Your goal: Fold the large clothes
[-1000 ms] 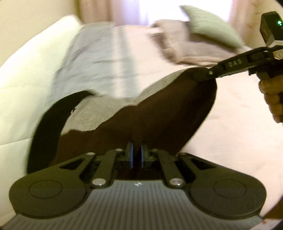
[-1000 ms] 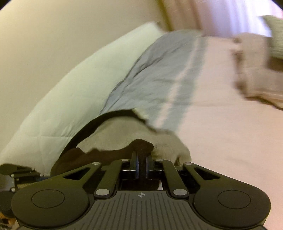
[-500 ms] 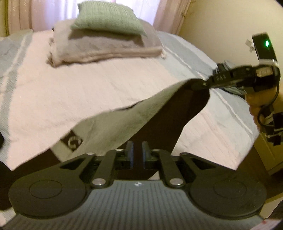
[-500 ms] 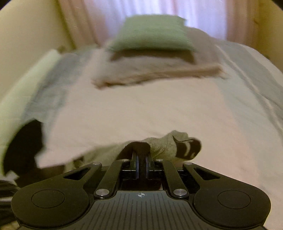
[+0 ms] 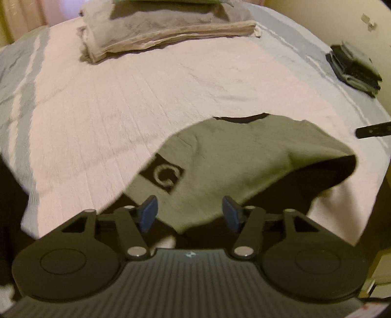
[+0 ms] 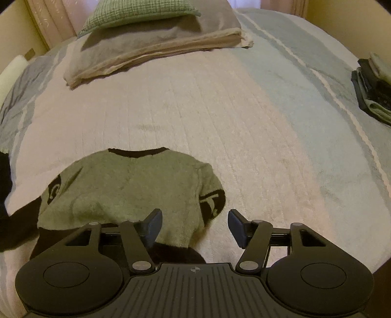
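Note:
A grey-green sweater with black trim and a black logo patch lies on the pink bedspread near the bed's front edge. My left gripper is open just above its near hem, fingers apart, holding nothing. In the right wrist view the sweater lies flat, collar away from me, one sleeve with a black cuff at its right. My right gripper is open over the sweater's near right corner, empty. The tip of the right gripper shows at the far right of the left wrist view.
Folded beige blankets with a green pillow on top lie at the head of the bed. A stack of folded dark clothes sits at the bed's right edge. A blue-grey striped cover flanks the pink spread.
Both grippers were shut on the sweater and carried it, swinging round over the bed. Now both have opened, and the sweater lies released on the bedspread.

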{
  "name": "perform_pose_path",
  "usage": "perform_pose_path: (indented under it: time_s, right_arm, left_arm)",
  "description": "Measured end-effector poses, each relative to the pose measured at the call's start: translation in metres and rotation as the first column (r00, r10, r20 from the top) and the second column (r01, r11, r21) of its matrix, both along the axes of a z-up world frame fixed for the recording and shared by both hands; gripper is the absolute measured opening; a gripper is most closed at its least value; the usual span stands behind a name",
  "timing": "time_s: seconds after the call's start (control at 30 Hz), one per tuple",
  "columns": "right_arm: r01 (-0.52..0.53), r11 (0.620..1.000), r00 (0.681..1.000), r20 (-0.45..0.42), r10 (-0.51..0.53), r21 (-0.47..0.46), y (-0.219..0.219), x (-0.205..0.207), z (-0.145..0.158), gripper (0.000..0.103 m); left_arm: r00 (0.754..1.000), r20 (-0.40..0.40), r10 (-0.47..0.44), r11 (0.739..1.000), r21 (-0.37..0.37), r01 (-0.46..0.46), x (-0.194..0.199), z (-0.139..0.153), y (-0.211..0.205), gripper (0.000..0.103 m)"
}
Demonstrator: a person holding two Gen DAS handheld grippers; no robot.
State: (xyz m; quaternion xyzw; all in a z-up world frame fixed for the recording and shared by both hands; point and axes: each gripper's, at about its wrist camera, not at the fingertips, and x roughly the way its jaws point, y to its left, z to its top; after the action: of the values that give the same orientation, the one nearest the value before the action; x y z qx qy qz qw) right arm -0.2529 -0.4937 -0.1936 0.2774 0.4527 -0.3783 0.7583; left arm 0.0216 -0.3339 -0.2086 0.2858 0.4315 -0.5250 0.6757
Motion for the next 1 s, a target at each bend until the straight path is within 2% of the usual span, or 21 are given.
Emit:
perform_pose_path:
  time_s: [0.17, 0.27, 0.37, 0.47, 0.5, 0.57, 0.7, 0.8, 0.9, 0.97, 1.0]
  right_arm:
    - [-0.062, 0.997, 0.998, -0.016, 0.062, -0.035, -0.028, 0.012, -0.016, 0.057]
    - [-0.104, 0.994, 0.995, -0.016, 0.103, -0.019, -0.046, 0.026, -0.028, 0.057]
    - [-0.169, 0.985, 0.985, 0.018, 0.169, 0.017, -0.058, 0.04, -0.045, 0.057]
    - [-0.245, 0.968, 0.969, 0.033, 0.244, 0.054, -0.063, 0.059, -0.07, 0.057]
    - [-0.265, 0.962, 0.964, 0.036, 0.264, 0.06, -0.063, 0.065, -0.075, 0.057]
    - [-0.295, 0.953, 0.955, 0.055, 0.291, 0.069, -0.06, 0.077, -0.078, 0.057]
    - [-0.323, 0.936, 0.943, 0.13, 0.307, 0.138, -0.039, 0.121, -0.075, 0.057]
    - [-0.362, 0.916, 0.926, 0.177, 0.333, 0.171, -0.007, 0.165, -0.073, 0.06]
    - [-0.339, 0.925, 0.932, 0.192, 0.306, 0.169, 0.018, 0.196, -0.074, 0.065]
    - [-0.286, 0.944, 0.951, 0.169, 0.258, 0.165, 0.031, 0.209, -0.081, 0.066]
    - [-0.253, 0.952, 0.962, 0.154, 0.227, 0.173, 0.037, 0.215, -0.088, 0.066]
  left_arm:
    - [0.999, 0.002, -0.049, 0.999, 0.019, 0.049, 0.046, -0.035, -0.048, 0.062]
    - [0.999, -0.032, -0.033, 0.999, 0.035, 0.034, 0.07, -0.063, -0.077, 0.064]
    - [0.997, -0.078, -0.004, 0.997, 0.077, 0.01, 0.091, -0.097, -0.099, 0.067]
    - [0.993, -0.119, 0.023, 0.988, 0.152, -0.005, 0.107, -0.131, -0.108, 0.067]
    - [0.989, -0.143, 0.039, 0.984, 0.176, -0.013, 0.112, -0.14, -0.107, 0.068]
    - [0.987, -0.146, 0.073, 0.985, 0.169, -0.048, 0.121, -0.141, -0.098, 0.068]
    - [0.983, -0.146, 0.113, 0.986, 0.138, -0.093, 0.134, -0.115, -0.064, 0.071]
    - [0.987, -0.149, 0.067, 0.984, 0.174, -0.04, 0.143, -0.111, -0.042, 0.074]
    - [0.983, -0.182, -0.004, 0.973, 0.225, 0.045, 0.154, -0.132, -0.023, 0.073]
    - [0.977, -0.209, -0.048, 0.971, 0.217, 0.095, 0.156, -0.139, -0.014, 0.069]
    - [0.972, -0.221, -0.073, 0.972, 0.201, 0.119, 0.154, -0.139, -0.01, 0.057]
